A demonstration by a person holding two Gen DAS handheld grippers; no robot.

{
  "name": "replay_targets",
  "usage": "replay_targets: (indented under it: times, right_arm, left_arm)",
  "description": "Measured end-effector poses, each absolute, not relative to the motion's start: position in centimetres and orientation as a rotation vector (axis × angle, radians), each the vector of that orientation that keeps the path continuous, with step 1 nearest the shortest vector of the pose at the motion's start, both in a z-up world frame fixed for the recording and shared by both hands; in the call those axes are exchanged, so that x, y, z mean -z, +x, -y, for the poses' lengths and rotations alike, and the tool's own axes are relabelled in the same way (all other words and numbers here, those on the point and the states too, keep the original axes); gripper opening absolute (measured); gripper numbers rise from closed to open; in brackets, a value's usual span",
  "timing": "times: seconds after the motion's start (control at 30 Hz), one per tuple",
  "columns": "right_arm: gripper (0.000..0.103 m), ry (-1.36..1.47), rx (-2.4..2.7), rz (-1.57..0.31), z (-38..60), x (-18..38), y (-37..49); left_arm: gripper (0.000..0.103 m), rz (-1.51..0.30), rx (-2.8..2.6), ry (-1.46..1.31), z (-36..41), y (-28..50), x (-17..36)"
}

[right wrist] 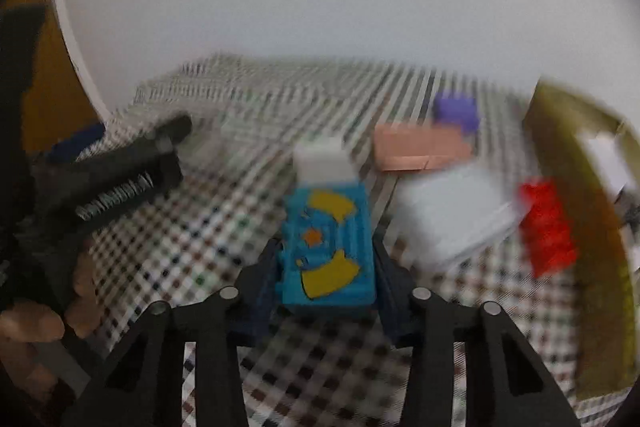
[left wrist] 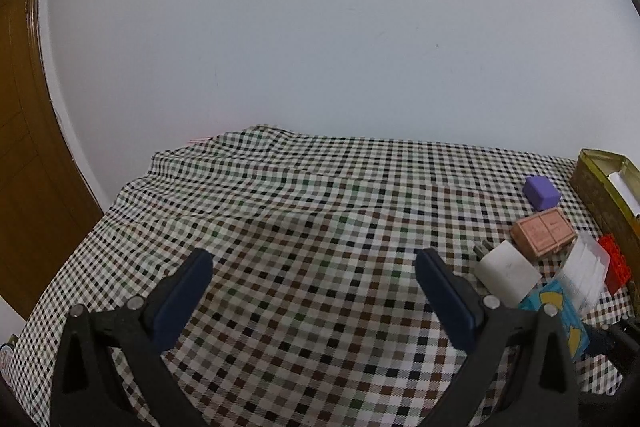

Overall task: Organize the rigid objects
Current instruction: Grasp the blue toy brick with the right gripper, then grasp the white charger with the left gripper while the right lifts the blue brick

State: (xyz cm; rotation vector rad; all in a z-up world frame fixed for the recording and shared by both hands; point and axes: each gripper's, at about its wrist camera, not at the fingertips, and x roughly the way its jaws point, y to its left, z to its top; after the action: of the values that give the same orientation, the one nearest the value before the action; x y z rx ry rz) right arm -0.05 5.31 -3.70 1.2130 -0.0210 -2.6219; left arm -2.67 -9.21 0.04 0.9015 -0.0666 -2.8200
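Now the right hand-held gripper (right wrist: 326,267) clamps the blue patterned box (right wrist: 328,247) just above the checked surface (right wrist: 180,247), so lift it straight, clearing the white block (right wrist: 324,159), toward the gold tin (right wrist: 600,227); left hand-held gripper (left wrist: 316,291) hangs released.

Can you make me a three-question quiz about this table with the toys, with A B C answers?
1. Where is the gold tin?
A. at the table's right edge
B. under the cloth
C. in the left gripper

2. What colour is the studded brick?
A. green
B. red
C. black

3. What is the left gripper doing?
A. squeezing the purple block
B. holding the tin
C. open, holding nothing

Answers: 1 A, the tin sits far right on the checked cloth. 2 B, it is bright red. 3 C, only cloth shows between its wide fingers, while the right gripper has the blue box between its fingers.
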Motion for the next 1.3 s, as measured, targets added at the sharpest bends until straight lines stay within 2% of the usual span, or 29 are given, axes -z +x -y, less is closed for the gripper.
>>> replay_targets:
  times: [0.27, 0.67, 1.03, 1.17, 1.3]
  right_arm:
    - [0.045, 1.179, 2.598, 0.099, -5.9, 3.4, 0.4]
    - [0.045, 0.709, 2.836, 0.148, -9.1, -2.1, 3.6]
    - [0.045, 0.660, 3.077, 0.129, -14.6, -3.4, 3.2]
    - [0.045, 0.634, 3.123, 0.104, -15.6, -3.8, 3.3]
    - [0.045, 0.642, 3.125, 0.152, -16.5, -3.9, 3.4]
  left_arm:
    - [0.102, 0.075, 2.828, 0.905, 9.1, -2.4, -0.1]
    - [0.102, -0.022, 2.941, 0.980, 8.6, -2.6, 0.1]
    - [0.102, -0.137, 2.940, 1.059, 5.3, -4.3, 0.5]
    - [0.098, -0.058, 2.910, 1.080, 2.1, -5.2, 0.8]
    - [0.092, -0.084, 2.837, 1.190, 0.6, -6.7, 1.9]
